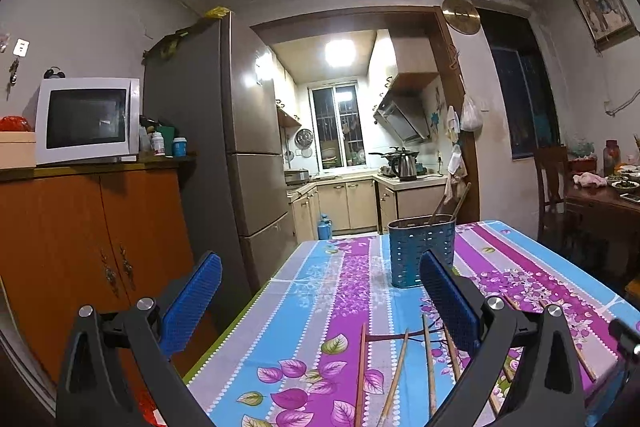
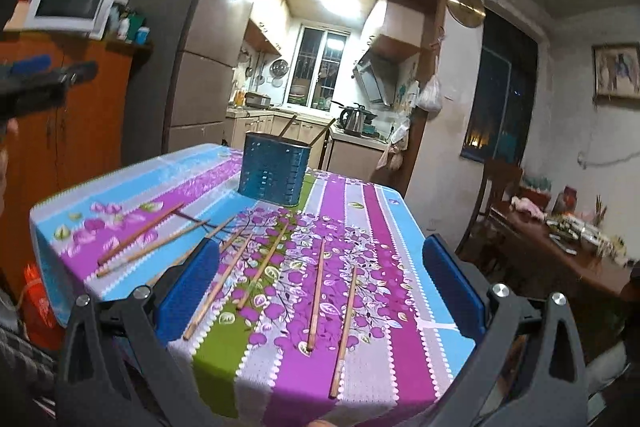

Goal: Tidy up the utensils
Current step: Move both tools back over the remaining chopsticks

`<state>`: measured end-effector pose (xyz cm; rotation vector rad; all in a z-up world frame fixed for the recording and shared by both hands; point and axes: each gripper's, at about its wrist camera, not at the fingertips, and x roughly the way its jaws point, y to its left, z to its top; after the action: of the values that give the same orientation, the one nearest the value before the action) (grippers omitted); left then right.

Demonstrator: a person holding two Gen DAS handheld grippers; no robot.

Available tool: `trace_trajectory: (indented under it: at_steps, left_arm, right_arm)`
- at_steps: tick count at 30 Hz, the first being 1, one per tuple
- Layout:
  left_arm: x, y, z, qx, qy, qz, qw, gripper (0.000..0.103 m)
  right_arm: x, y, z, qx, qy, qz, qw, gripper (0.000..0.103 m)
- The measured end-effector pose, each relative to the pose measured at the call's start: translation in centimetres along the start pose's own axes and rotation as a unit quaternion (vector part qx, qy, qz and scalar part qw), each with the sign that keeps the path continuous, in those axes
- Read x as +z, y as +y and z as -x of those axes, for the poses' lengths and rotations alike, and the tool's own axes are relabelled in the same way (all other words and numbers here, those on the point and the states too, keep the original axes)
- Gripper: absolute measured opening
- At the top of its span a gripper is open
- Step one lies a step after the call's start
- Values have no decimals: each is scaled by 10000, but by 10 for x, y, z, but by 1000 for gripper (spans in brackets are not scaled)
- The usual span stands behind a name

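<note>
Wooden chopsticks [image 2: 316, 293] lie loose on the floral tablecloth [image 2: 384, 267] before the blue holder [image 2: 274, 173], so the empty, wide-open right gripper [image 2: 320, 287] should straddle one chopstick squarely before closing.

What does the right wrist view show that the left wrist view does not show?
Only the right wrist view shows all the loose chopsticks spread across the tablecloth, with the open right gripper above them. Only the left wrist view shows the open, empty left gripper from behind, at the table's left edge. Both show the blue utensil holder with chopsticks standing inside, the refrigerator and the microwave.
</note>
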<state>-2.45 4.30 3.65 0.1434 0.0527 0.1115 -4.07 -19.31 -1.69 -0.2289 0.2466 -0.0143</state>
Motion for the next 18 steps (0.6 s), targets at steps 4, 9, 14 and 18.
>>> trace_trajectory:
  at_steps: [4,9,14,18]
  left_arm:
    - [-6,3,-4,-41,137,34,9999,99]
    - [-48,30,-6,-286,534,13,9982,99]
    - [-114,59,3,-104,1194,-256,9925,84]
    - [-143,42,10,-787,1719,-314,9815,64]
  right_arm:
    - [-10,-2,-3,-106,155,8,9998,98]
    - [-38,-20,-18,-67,829,-310,9961,98]
    - [-73,-29,-22,-57,1188,-530,9915,98]
    - [-93,-18,-31,376,1563,-632,9850,96]
